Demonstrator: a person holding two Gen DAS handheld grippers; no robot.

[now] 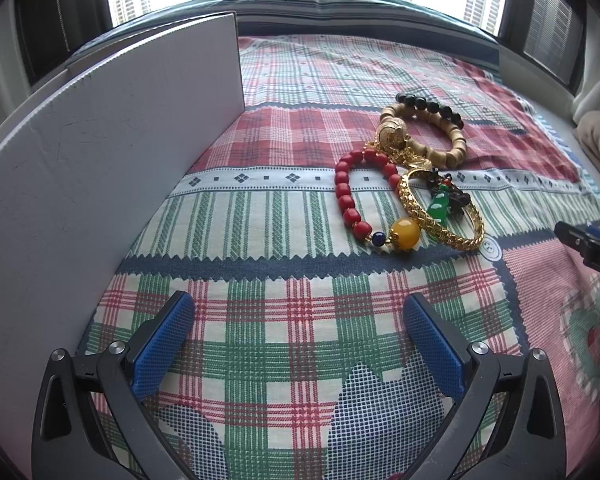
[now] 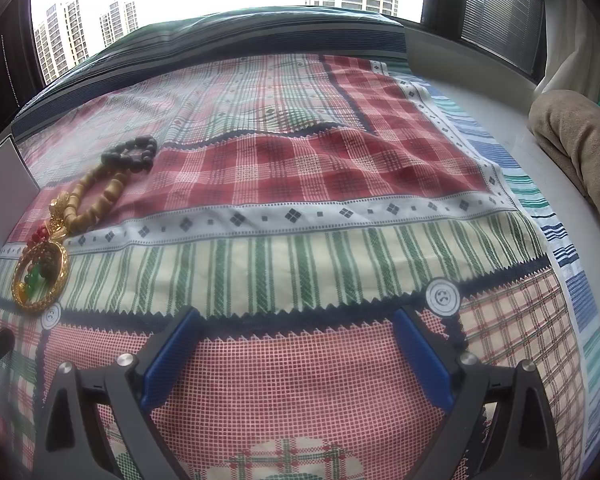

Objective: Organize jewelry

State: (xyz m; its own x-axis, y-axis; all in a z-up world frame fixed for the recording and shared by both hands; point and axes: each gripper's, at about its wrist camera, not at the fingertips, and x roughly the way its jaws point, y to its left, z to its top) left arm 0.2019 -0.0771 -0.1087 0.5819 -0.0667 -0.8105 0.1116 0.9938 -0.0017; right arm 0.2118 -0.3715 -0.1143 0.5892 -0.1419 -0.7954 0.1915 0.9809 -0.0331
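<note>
Here the jewelry lies in one small heap on the plaid cloth (image 1: 260, 208), well ahead of both grippers and touching neither. The left gripper (image 1: 296, 312) hovers low over the cloth with its blue pads (image 1: 162, 344) spread wide and nothing between them. The heap sits ahead of it and a little to its right: a red bead bracelet (image 1: 346, 196) with a yellow bead, a gold bangle (image 1: 440, 216) overlapping it, a green pendant (image 1: 439, 209) inside the bangle, and behind these a wooden bead bracelet (image 1: 454, 142) with black beads at its far end. A white board (image 1: 100, 168) stands upright along the cloth's left edge. The right gripper (image 2: 296, 320) is likewise spread and empty; from it, the heap lies far off toward the cloth's left edge, the gold bangle (image 2: 40, 276) nearest. A beige cloth bundle (image 2: 580, 148) rests beyond the right edge.
</note>
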